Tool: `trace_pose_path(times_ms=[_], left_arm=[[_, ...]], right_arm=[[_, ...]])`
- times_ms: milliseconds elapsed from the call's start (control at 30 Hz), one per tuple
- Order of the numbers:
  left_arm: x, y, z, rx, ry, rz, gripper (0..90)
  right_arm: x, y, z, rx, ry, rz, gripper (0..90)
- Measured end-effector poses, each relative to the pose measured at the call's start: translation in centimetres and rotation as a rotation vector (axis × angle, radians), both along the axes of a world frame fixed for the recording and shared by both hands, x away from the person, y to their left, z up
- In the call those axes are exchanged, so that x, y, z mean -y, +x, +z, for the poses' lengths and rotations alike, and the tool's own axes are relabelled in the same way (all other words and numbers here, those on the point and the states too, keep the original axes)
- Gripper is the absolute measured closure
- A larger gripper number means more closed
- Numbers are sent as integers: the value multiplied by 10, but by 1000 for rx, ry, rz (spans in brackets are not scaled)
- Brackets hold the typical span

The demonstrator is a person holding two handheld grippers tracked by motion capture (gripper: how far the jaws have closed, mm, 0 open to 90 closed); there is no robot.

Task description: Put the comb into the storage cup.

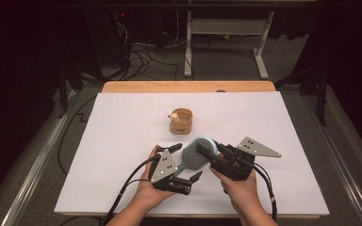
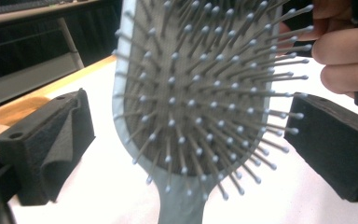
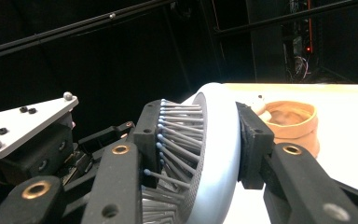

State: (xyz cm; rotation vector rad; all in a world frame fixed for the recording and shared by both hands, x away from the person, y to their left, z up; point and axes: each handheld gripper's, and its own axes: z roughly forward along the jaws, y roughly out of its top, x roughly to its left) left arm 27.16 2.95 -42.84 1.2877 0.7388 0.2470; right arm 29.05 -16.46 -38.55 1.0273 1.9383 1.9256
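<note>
A pale blue paddle hairbrush [image 1: 194,156] with grey bristles is held up off the white table. My right gripper [image 1: 211,150] is shut on its head; in the right gripper view the two pads [image 3: 251,135] clamp the brush [image 3: 219,144] across bristle face and back. My left gripper [image 1: 187,162] stands open around the brush's lower head, just above the handle. In the left gripper view the brush [image 2: 191,93] stands between the two black pads [image 2: 51,144], with a gap on each side. A person's fingers [image 2: 349,56] show at the top right.
A small wooden cup [image 1: 181,121] with a little pale figure [image 1: 173,115] on its rim stands mid-table beyond the brush. The white sheet [image 1: 122,141] covers a wooden tabletop. Cables and a desk frame [image 1: 226,28] lie on the floor behind the table.
</note>
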Motion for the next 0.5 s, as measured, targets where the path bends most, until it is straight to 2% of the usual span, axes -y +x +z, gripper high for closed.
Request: trace_pose_path(times_ms=[167, 267, 367, 500], left_arm=[[-3, 0, 2, -7, -6, -3, 5], [-8, -2, 6, -12, -30, -3, 5], [-11, -4, 7, -11, -28, -4, 5], [-22, -5, 8, -12, -40, 3, 5]], right_arm=[[3, 1, 1, 6, -1, -12, 612], [4, 1, 2, 14, -7, -19, 612], [5, 1, 3, 17, -8, -25, 612], [7, 0, 5, 30, -9, -34, 612]])
